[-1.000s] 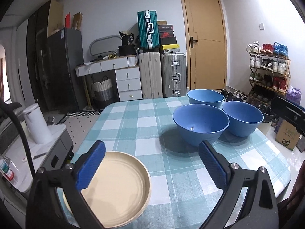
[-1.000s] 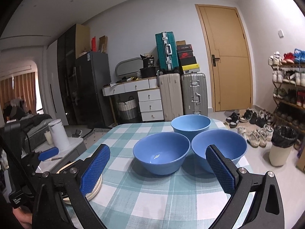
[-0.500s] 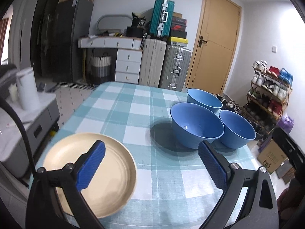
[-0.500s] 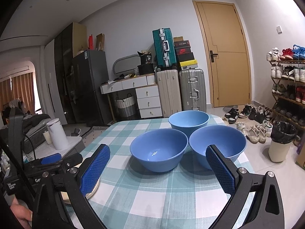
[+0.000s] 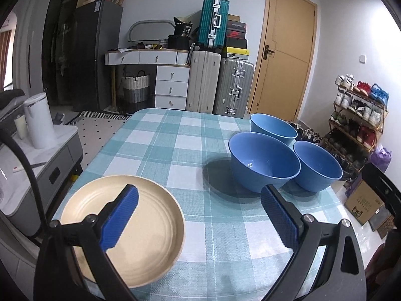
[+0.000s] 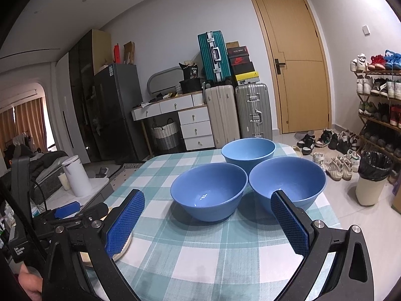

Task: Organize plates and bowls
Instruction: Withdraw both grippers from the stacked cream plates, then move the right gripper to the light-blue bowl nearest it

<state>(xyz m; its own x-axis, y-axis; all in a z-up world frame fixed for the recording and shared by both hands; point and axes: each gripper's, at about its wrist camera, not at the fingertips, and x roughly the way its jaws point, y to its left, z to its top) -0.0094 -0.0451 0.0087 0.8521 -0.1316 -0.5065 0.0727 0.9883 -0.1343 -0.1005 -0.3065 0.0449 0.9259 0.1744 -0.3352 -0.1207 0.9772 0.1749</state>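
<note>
Both my grippers are wide open right now, nothing held in either one. My left gripper point(image 5: 199, 213) hangs low over the checked tablecloth point(image 5: 175, 150), and the beige plate point(image 5: 140, 230) sits in the lower left of that view, right at the near edge of the table. One blue pad point(image 5: 120, 219) overlaps the plate in the picture, but I can't tell if it's actually touching it.

The three blue bowls are bunched together right of centre in the left view: nearest bowl point(image 5: 264, 164), one just beside it to the right point(image 5: 317, 165), and the far one point(image 5: 273, 128) behind them. They look like they're touching or very nearly so.

From my right gripper point(image 6: 208, 220), the same bowls fill the middle of the frame, with the front bowl point(image 6: 209, 192) between the two pads. The plate only peeks out at the lower left, mostly hidden behind the left gripper's body.
</note>
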